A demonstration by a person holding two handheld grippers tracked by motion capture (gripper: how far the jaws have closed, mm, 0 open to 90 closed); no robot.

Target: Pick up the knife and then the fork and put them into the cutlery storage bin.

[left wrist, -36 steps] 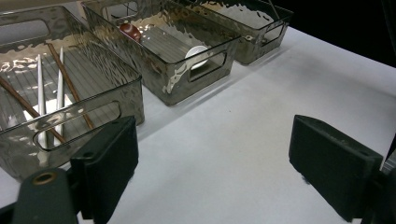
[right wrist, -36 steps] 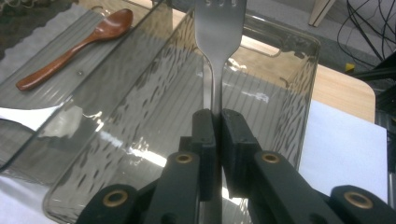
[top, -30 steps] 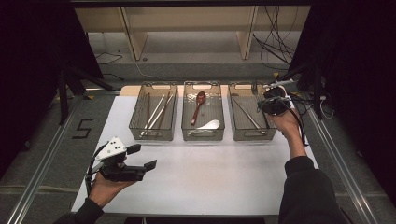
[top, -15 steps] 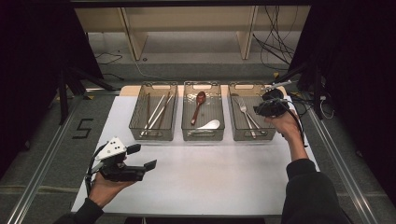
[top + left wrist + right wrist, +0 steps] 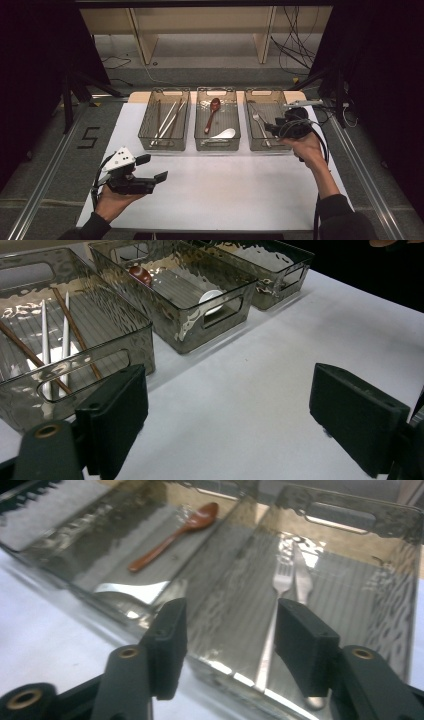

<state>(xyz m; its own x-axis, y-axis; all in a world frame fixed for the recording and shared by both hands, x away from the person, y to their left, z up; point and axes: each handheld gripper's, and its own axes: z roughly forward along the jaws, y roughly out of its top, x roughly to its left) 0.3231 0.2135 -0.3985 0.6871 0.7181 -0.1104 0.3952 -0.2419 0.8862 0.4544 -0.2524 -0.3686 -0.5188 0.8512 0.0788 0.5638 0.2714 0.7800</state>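
Pulled back from right bin (image 5: 267,125), right gripper (image 5: 227,630): jaws spread, empty. Fork (image 5: 274,615) lying in bin w/ knife (thin, stiff, prob. slippery); pinch mid-handle. Left gripper (image 5: 227,415) spread, idle.

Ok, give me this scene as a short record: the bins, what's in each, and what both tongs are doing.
left bin: chopsticks
middle bin: brown spoon, white spoon
right bin: fork, with a second metal utensil beside it
left tongs: open, empty, above the white table
right tongs: open, empty, at the right bin over the fork
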